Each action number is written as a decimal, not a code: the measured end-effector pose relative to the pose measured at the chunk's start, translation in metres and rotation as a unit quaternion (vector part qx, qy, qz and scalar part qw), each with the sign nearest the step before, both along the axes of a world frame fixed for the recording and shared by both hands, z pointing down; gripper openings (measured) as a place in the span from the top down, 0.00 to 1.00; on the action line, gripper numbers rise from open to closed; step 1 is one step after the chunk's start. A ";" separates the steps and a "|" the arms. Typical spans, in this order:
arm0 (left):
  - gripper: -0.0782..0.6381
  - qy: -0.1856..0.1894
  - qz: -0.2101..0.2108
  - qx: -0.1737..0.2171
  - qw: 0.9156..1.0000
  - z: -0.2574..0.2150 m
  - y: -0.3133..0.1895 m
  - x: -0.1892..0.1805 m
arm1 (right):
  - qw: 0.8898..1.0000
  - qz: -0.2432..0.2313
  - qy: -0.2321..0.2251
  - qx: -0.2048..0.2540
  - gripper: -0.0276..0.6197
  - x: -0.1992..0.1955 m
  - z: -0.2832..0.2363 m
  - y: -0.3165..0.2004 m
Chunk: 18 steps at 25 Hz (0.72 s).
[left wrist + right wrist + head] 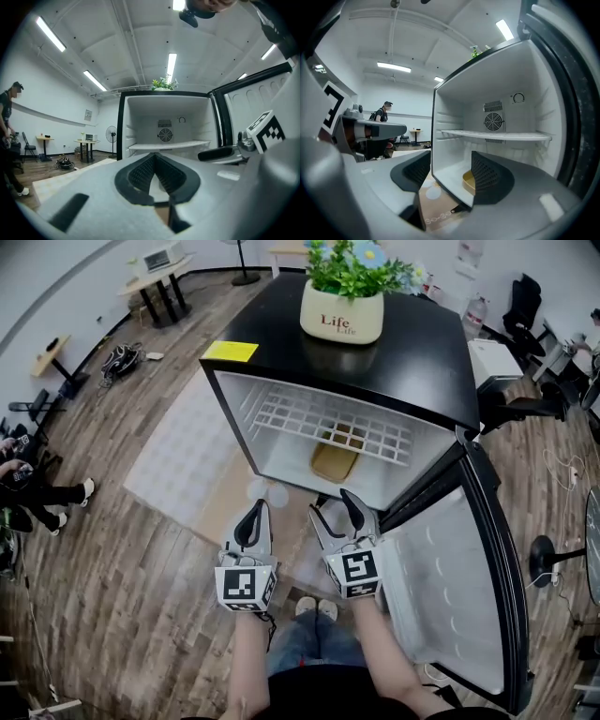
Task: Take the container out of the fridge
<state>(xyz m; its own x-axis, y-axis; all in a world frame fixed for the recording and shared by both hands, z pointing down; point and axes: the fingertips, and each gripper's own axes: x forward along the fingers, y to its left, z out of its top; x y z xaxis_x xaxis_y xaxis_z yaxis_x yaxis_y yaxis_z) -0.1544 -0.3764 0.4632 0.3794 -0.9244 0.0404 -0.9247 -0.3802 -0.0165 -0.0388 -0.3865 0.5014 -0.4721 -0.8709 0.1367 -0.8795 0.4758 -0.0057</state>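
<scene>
A small black-topped fridge [422,352] stands open in front of me. A flat tan container [336,457] lies on its floor under the white wire shelf [328,423]. The right gripper view shows the container [468,182] low inside, partly hidden by a jaw. My left gripper [252,514] hovers outside the fridge's front, shut with nothing in it; in its own view the left gripper [157,157] points at the fridge's inside [164,140]. My right gripper [336,507] is open just before the fridge's lower edge. In its own view the right gripper [452,168] straddles the fridge's left wall edge.
The fridge door [459,587] swings open to the right, close beside my right arm. A flower pot [342,310] and a yellow note [230,351] sit on the fridge top. A pale rug [187,465] lies to the left. People sit at far left [37,493].
</scene>
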 end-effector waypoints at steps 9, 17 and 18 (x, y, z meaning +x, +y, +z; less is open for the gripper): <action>0.88 0.014 0.006 -0.004 1.000 0.005 -0.029 -0.006 | 0.988 -0.012 0.148 -0.052 0.55 -0.005 0.035 -0.032; 0.88 0.016 -0.003 -0.017 1.000 0.015 -0.041 -0.021 | 0.947 -0.046 0.307 -0.081 0.55 -0.014 0.074 -0.061; 0.88 0.017 -0.005 -0.019 1.000 0.016 -0.043 -0.023 | 0.939 -0.055 0.330 -0.082 0.55 -0.016 0.079 -0.064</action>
